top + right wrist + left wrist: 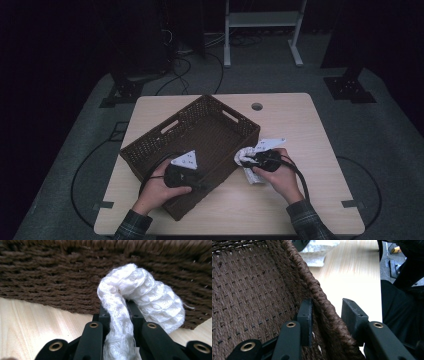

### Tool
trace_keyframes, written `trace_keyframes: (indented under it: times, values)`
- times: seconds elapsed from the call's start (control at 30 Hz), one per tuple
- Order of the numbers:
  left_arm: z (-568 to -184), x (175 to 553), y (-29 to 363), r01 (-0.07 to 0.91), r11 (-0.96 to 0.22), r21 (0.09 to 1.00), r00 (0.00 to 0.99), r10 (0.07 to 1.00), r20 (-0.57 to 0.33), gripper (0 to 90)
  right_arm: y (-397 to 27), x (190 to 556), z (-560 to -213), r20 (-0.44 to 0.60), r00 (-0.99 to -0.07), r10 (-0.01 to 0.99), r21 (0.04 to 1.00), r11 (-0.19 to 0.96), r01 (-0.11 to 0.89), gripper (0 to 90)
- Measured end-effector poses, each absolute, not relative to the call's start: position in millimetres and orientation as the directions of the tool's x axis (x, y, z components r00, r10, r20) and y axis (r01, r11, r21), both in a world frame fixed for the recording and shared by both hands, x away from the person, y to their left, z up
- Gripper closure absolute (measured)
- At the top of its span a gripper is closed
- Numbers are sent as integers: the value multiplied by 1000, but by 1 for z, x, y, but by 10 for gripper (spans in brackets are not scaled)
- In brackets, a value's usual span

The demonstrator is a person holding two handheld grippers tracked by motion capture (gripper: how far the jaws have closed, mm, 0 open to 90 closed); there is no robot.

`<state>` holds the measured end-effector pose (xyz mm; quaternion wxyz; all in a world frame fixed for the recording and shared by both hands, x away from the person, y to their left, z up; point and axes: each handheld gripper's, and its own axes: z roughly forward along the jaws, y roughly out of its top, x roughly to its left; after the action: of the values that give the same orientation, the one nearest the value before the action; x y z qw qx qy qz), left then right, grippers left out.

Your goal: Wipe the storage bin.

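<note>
Right gripper (pixel 120 315) jaws are hiding behind the white cloth (pixel 140 297), contact unreadable. Basket (pixel 249 295) is running off frame edges in both gripper views. Left gripper (pixel 325 317) pad contact with rim is unclear.

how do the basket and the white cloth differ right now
The basket is dark brown, stiff and woven, standing open on the table; the white cloth is pale, soft and bunched. The basket is far larger. The left tool straddles the basket's rim, the right tool pinches the cloth. Both rest on the table.
</note>
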<state>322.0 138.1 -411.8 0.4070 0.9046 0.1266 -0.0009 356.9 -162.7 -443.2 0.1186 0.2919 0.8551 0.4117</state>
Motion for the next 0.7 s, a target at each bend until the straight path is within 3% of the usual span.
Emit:
trace_keyframes:
  times: [0.7]
  values:
    - [-412, 322, 138, 230, -637, 736, 968, 227, -106, 613, -159, 364, -473, 37, -795, 605, 663, 581, 473, 772]
